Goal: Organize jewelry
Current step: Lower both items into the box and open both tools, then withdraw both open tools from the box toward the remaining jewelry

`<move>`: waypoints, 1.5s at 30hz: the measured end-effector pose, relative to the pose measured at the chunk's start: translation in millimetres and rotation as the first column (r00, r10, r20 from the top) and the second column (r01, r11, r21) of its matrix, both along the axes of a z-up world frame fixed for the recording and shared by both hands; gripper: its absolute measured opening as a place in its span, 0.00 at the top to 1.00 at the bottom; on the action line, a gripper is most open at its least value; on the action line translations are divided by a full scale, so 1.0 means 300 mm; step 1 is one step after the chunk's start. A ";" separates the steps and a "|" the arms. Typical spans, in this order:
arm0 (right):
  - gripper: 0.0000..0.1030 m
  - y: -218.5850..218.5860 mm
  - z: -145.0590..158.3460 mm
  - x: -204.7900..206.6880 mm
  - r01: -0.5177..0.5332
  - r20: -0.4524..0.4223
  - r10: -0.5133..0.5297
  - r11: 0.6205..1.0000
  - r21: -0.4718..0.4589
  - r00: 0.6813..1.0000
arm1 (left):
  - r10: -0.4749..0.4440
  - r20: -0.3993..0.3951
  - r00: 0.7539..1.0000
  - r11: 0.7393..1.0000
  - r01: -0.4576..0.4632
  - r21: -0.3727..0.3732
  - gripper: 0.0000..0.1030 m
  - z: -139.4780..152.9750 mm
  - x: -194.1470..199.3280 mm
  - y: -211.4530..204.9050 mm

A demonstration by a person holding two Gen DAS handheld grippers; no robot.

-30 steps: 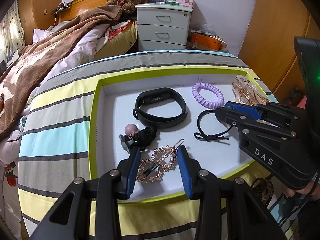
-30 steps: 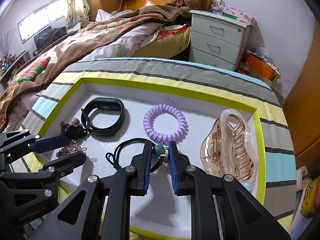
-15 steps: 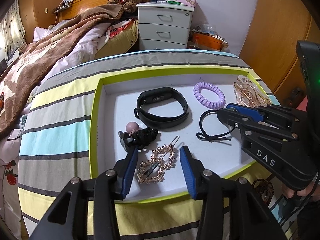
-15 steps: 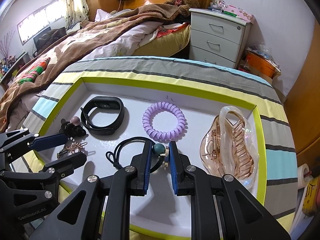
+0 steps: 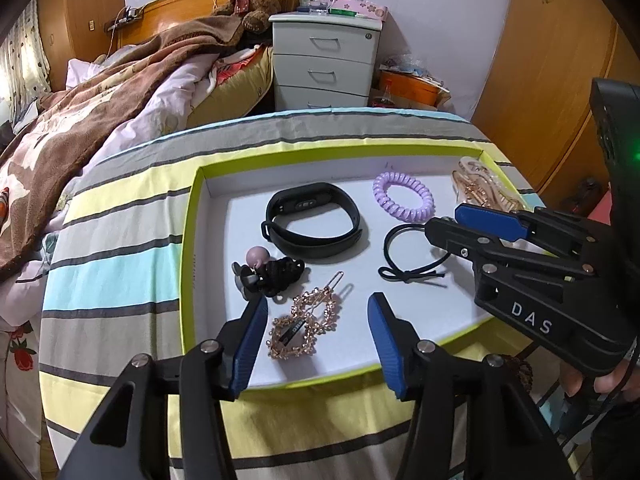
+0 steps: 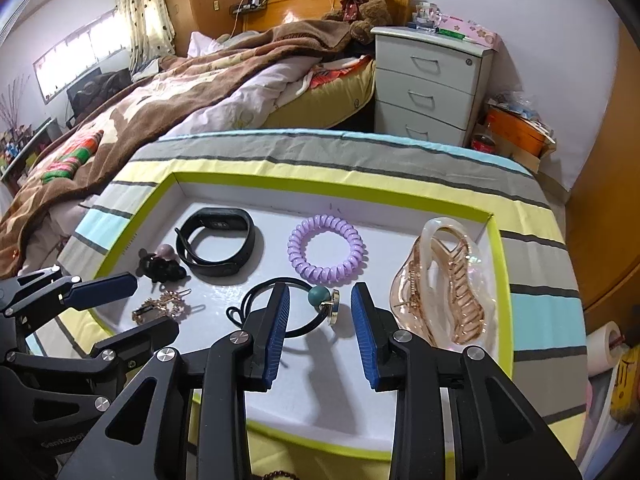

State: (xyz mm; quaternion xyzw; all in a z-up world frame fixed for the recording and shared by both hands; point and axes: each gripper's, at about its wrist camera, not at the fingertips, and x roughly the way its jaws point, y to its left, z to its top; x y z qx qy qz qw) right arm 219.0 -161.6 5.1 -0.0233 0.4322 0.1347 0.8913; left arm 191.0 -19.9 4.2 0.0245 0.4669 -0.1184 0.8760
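Observation:
A shallow white tray with a lime rim (image 5: 188,240) (image 6: 500,264) lies on a striped cloth. In it lie a black fitness band (image 5: 312,220) (image 6: 218,240), a purple coil hair tie (image 5: 402,196) (image 6: 326,250), a black elastic hair tie (image 5: 404,256) with a teal bead (image 6: 320,295), a gold heart hair clip (image 5: 306,322) (image 6: 162,306), a black bow clip with a pink bead (image 5: 270,270) (image 6: 160,266) and a clear amber claw clip (image 6: 444,284) (image 5: 476,184). My left gripper (image 5: 316,336) is open around the gold clip. My right gripper (image 6: 320,332) is open, with the bead lying between its fingers.
The striped cloth (image 5: 120,248) covers a round table. Behind it are a bed with a brown blanket (image 6: 168,96), a white drawer unit (image 6: 428,84) and a teddy bear (image 6: 358,0). A wooden wardrobe (image 5: 552,80) stands at the right.
My right gripper was shut on the black hair tie's bead and has opened, leaving it in the tray. My left gripper has opened wider and drawn back a little from the gold clip.

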 end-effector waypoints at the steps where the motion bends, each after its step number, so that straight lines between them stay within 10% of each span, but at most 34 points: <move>1: 0.68 -0.002 0.007 -0.009 0.003 0.005 -0.003 1.000 0.003 1.000 | 0.001 0.003 1.000 1.000 -0.001 -0.001 0.47 0.005 -0.005 0.000; 22: 0.54 -0.084 0.150 -0.263 0.039 0.119 -0.050 0.995 0.089 0.992 | 0.000 0.107 0.994 0.999 0.005 -0.046 0.43 0.144 -0.229 0.033; 45: 0.54 -0.128 -0.045 -0.427 0.134 -0.022 -0.133 0.985 0.105 0.991 | 0.006 0.063 0.998 0.992 0.002 -0.125 0.43 0.042 -0.468 0.117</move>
